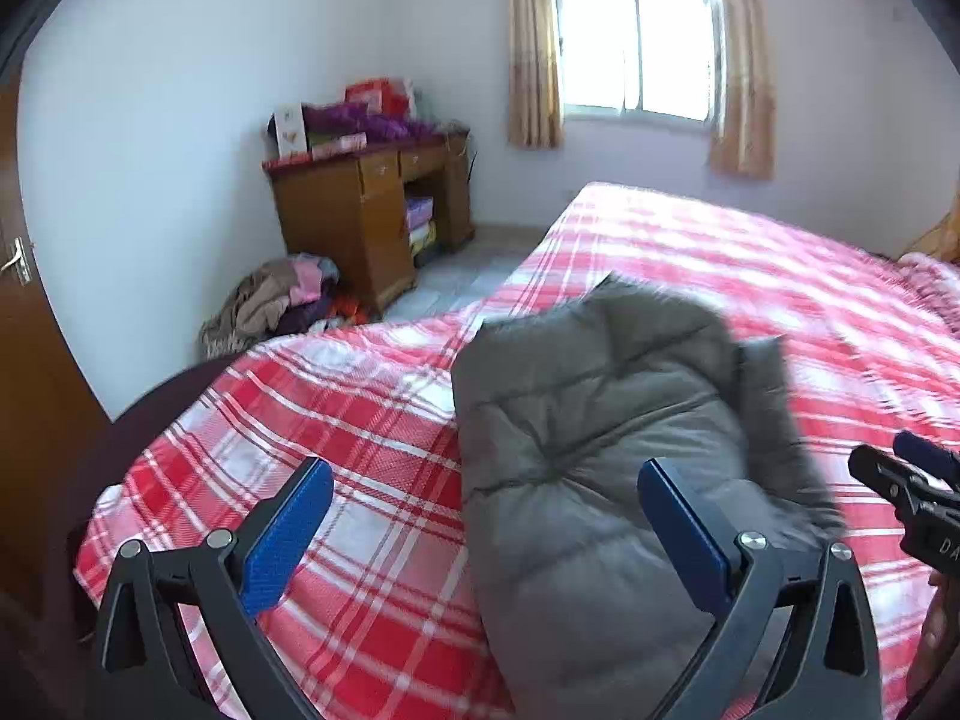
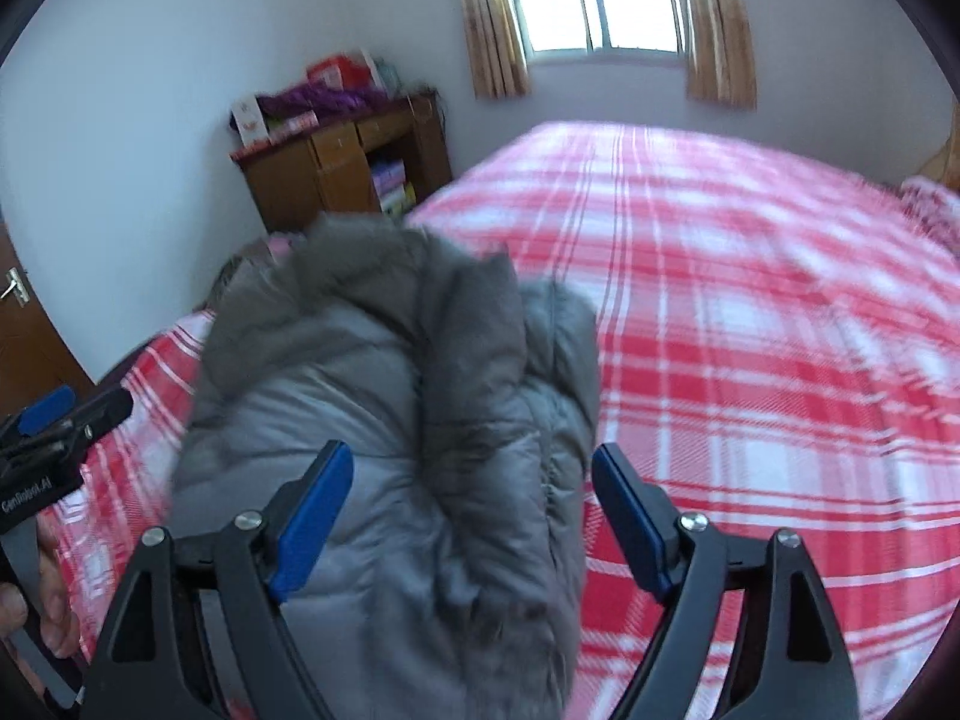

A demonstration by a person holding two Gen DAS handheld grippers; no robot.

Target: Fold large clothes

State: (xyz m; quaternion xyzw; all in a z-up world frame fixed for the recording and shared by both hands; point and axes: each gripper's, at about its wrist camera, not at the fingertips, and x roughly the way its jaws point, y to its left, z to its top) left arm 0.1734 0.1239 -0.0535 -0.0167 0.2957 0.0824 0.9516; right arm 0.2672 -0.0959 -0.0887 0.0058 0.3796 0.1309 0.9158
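A folded grey padded coat (image 1: pixel 600 450) with a fur-trimmed hood lies on a bed (image 1: pixel 372 420) covered in a red and white checked sheet. The left hand-held gripper (image 1: pixel 486 516) hangs above it with blue fingers spread wide, holding nothing. The right hand-held gripper (image 2: pixel 474 510) is likewise wide apart and empty over the coat. Beyond the bed stand a wooden desk (image 1: pixel 354 222) with boxes (image 1: pixel 294 132) piled on its tabletop, a heap of clothes (image 1: pixel 276 300) on the floor, a curtained window (image 1: pixel 636 48) and a brown door (image 1: pixel 24 324). White lettering on the left gripper's body reads roughly "GenRobot.AI".
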